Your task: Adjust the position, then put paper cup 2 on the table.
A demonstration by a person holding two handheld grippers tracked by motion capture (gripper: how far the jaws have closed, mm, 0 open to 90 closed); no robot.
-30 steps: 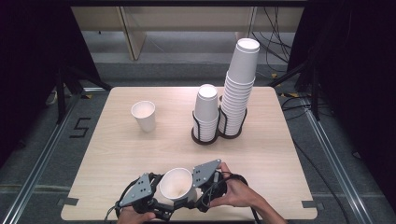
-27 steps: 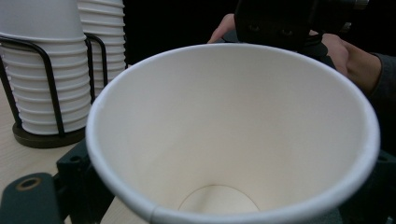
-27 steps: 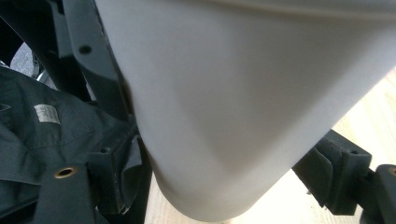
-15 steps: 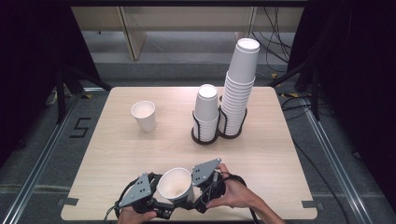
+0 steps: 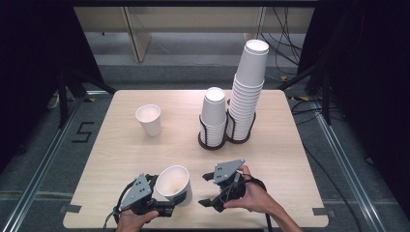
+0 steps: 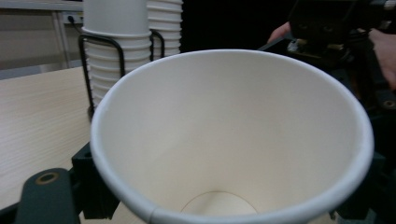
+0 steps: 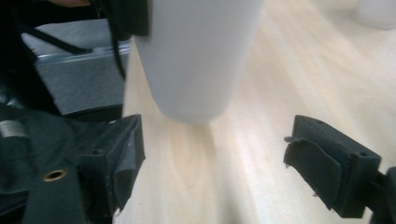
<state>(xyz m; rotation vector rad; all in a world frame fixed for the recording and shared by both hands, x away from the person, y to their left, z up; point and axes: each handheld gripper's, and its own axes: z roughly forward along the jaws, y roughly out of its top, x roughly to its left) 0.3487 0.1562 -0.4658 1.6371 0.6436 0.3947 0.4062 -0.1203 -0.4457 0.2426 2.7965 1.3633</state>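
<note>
In the high view, a white tapered paper cup (image 5: 173, 183) sits tilted near the front edge of the pale wooden counter (image 5: 121, 145), clenched in the left claw (image 5: 162, 200). The right claw (image 5: 209, 189) hangs released just beside it. Another white paper cup (image 5: 149, 119) stands alone; 2 stacks of white cups (image 5: 241, 92) fill a black wire holder (image 5: 212, 140).

The left gripper view looks into the cup's bare interior (image 6: 233, 140), stacks behind.

The right gripper view shows the cup's outer wall and base (image 7: 196, 56) beyond spread jaws.
</note>
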